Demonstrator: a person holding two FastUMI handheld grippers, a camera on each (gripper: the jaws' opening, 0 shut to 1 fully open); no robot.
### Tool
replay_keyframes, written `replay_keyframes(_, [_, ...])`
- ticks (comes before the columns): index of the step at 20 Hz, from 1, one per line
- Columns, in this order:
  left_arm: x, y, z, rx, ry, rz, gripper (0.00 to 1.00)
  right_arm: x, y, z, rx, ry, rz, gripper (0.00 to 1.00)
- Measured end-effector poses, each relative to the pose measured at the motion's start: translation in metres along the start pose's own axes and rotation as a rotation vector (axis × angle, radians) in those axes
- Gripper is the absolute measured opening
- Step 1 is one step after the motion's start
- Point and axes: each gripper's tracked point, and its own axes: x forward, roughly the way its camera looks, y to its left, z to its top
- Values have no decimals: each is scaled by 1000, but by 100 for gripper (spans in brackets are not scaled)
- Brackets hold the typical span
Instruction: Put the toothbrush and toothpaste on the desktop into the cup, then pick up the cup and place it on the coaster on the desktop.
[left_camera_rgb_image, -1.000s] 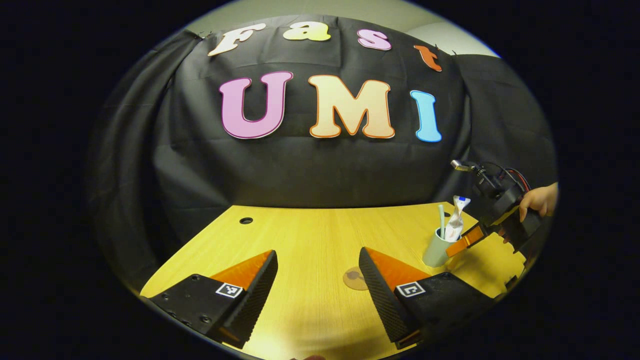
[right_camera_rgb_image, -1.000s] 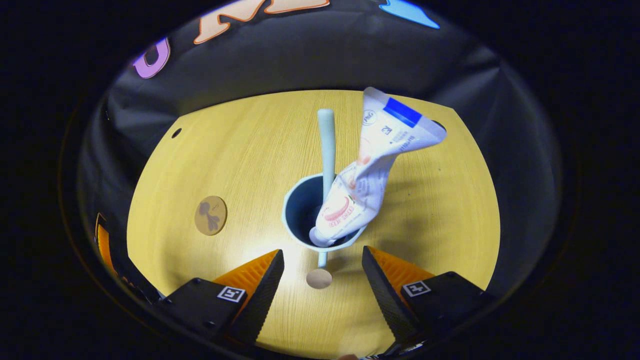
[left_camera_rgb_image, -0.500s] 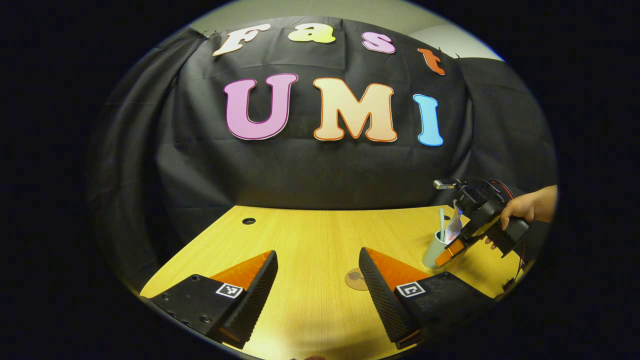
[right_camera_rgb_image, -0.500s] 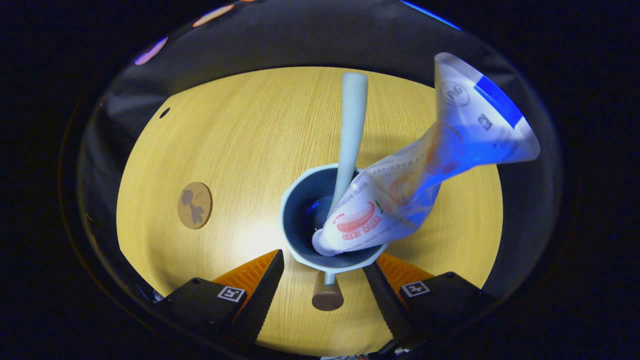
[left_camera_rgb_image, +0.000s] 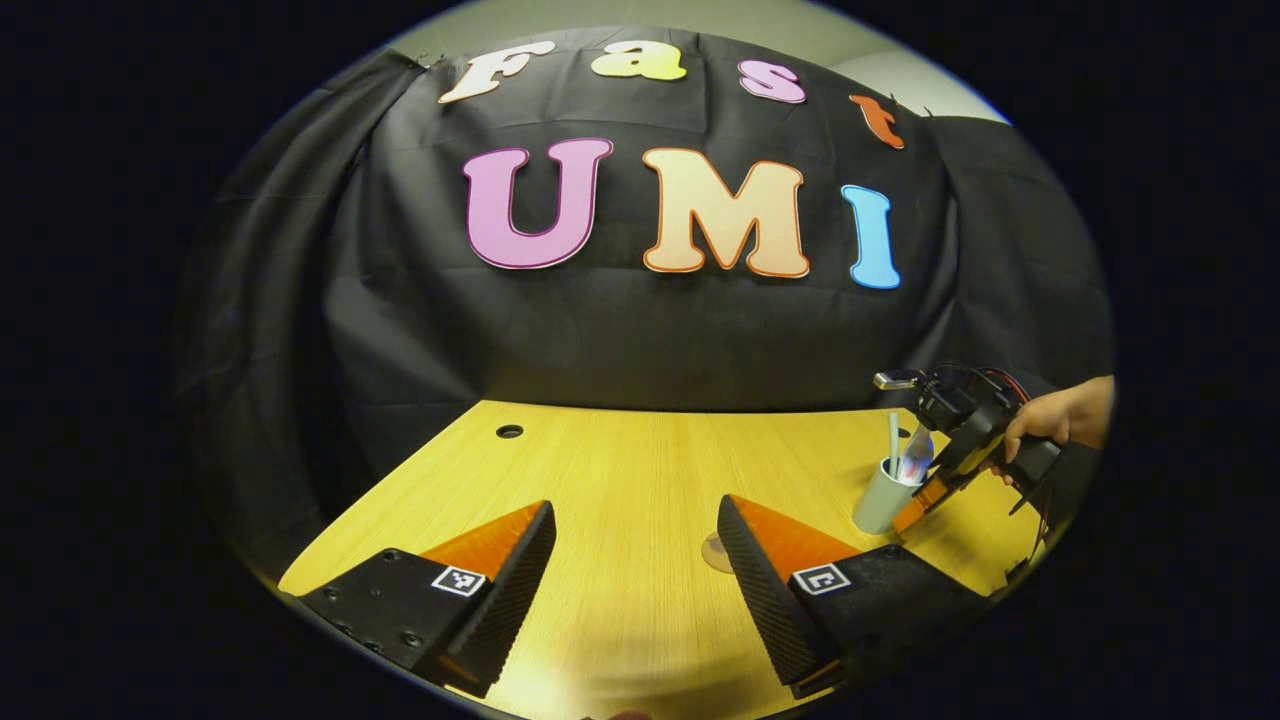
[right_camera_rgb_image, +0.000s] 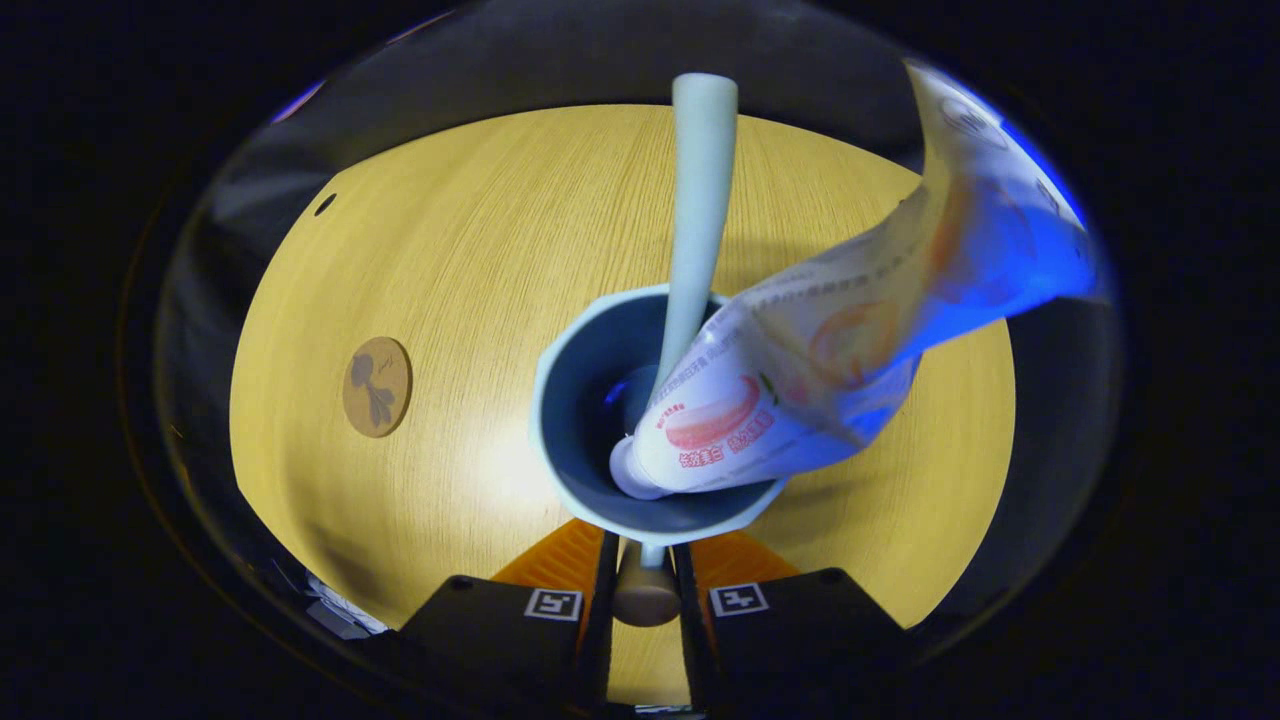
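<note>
**Two items in the cup, one carry left**

Two of the task's things are already stowed, so the remaining work, as I judge it, is moving the cup onto the coaster.

At the left of the right gripper view lies the coaster (right_camera_rgb_image: 376, 386), flat on the desktop (right_camera_rgb_image: 470, 300) and bare, well apart from the cup. At the middle stands the cup (right_camera_rgb_image: 570, 420), with the toothbrush (right_camera_rgb_image: 697, 210) upright inside and the toothpaste (right_camera_rgb_image: 800, 390) cap-down in it, its tail leaning out over the rim to the right. Below, the right gripper (right_camera_rgb_image: 643, 600) has its fingers drawn in close on the cup's handle (right_camera_rgb_image: 645, 590), a short stem ending in a round knob; they look clenched on it from both sides. Whether the cup has left the desktop cannot be told.

In the left gripper view, the left gripper (left_camera_rgb_image: 635, 570) hovers over the near desktop with its fingers spread wide and nothing between them. To its right a hand (left_camera_rgb_image: 1050, 420) holds the right gripper against the cup.
</note>
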Motion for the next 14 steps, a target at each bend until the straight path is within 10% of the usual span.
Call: replay_keyframes(14, [2, 0, -5, -4, 10, -6, 95, -6, -2, 8, -83, -71, 27, 27])
